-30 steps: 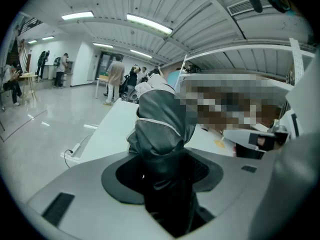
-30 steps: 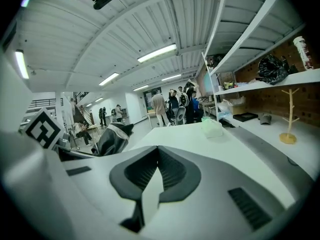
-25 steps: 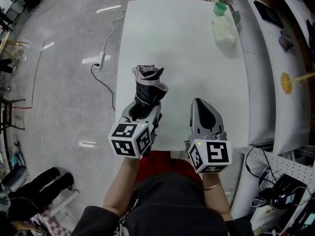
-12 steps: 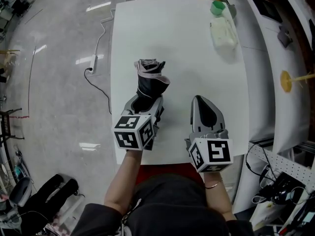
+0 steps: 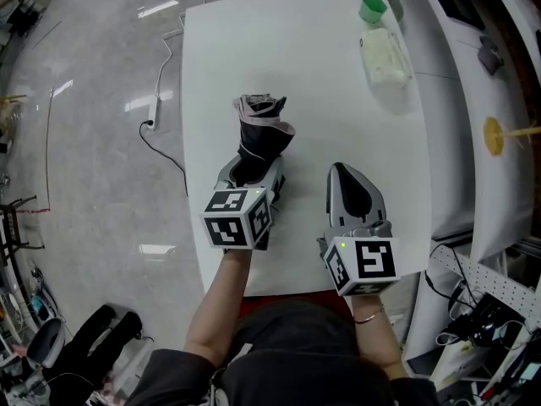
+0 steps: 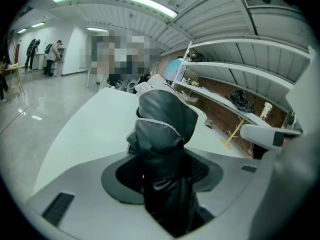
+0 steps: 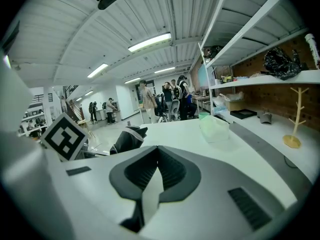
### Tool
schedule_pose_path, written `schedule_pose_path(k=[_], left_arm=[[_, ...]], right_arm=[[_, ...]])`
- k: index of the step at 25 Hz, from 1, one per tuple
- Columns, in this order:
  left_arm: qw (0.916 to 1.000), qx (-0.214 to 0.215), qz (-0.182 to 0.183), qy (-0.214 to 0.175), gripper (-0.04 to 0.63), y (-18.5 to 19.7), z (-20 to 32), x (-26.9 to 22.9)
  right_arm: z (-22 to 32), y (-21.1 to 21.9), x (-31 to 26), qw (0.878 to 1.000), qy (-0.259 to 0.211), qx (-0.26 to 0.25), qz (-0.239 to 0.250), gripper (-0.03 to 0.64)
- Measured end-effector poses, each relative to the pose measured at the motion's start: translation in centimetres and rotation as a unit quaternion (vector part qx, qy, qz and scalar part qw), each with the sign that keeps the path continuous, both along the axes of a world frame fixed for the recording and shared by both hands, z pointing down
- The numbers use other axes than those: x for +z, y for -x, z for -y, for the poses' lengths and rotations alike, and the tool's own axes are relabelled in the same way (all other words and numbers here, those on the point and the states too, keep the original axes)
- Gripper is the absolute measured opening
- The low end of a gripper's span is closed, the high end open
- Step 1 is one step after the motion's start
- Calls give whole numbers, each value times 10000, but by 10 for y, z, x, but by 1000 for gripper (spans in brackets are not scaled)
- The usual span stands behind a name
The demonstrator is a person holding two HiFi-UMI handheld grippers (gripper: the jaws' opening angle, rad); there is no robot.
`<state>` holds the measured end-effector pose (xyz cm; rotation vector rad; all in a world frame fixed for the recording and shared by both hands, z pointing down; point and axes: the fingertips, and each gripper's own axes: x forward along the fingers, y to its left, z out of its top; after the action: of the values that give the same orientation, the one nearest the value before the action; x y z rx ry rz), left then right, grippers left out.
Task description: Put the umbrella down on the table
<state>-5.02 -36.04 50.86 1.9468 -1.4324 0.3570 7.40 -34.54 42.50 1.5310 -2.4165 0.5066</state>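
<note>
A folded black umbrella (image 5: 258, 138) with a pale trim sticks out forward from my left gripper (image 5: 254, 169), which is shut on its lower part. In the left gripper view the umbrella (image 6: 162, 134) fills the gap between the jaws of the left gripper (image 6: 162, 176) and points out over the white table (image 6: 95, 129). To the right, my right gripper (image 5: 342, 172) hovers over the table's near part with its jaws together and nothing in them. From the right gripper (image 7: 159, 149) view, the umbrella (image 7: 127, 139) shows at the left.
On the white table (image 5: 313, 66), a translucent box (image 5: 385, 53) and a green cup (image 5: 372, 8) stand at the far right corner. A yellow stand (image 5: 494, 138) is on the bench at the right. A cable and power strip (image 5: 154, 112) lie on the floor to the left.
My left gripper has carried the umbrella farther in over the table and a little lower. The right gripper has also come forward over the near edge.
</note>
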Motion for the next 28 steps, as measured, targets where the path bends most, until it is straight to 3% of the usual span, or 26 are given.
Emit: schedule_pose_path(k=[18,24,28], left_arm=[[9996,20,-60,286,225,-3,25,22],[9988,85,186,453,233,-5,27,29],[9980,223,498,316,255,-12,30,28]], right_arm=[[22,13,13,9998,162,-59,-113,18],[22,15,18,9998,185,-27,-109,18],[25,12,18,9998,166,17,-67,18]])
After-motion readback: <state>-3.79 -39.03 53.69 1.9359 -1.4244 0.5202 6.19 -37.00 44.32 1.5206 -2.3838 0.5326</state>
